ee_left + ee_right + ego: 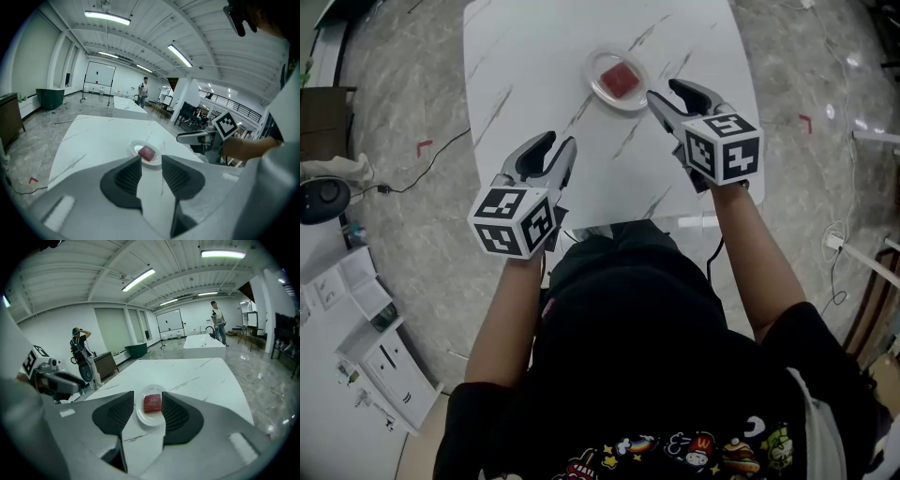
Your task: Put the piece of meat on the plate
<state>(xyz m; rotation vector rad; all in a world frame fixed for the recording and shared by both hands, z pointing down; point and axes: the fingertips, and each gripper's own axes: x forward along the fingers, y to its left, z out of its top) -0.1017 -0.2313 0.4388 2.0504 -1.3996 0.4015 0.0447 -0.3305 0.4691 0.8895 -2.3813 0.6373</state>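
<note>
A red square piece of meat lies flat on a small white plate toward the far side of the white marble table. My right gripper hovers just right of the plate, raised above the table, shut with nothing between its jaws. In the right gripper view the meat and plate show past the jaws, apart from them. My left gripper hangs nearer the front edge, jaws close together and empty. Its own view shows the meat ahead on the plate.
The table's front edge lies just before the person's body. A black cable and red tape marks are on the floor at left, with white cabinets beside them. People stand far off in the hall.
</note>
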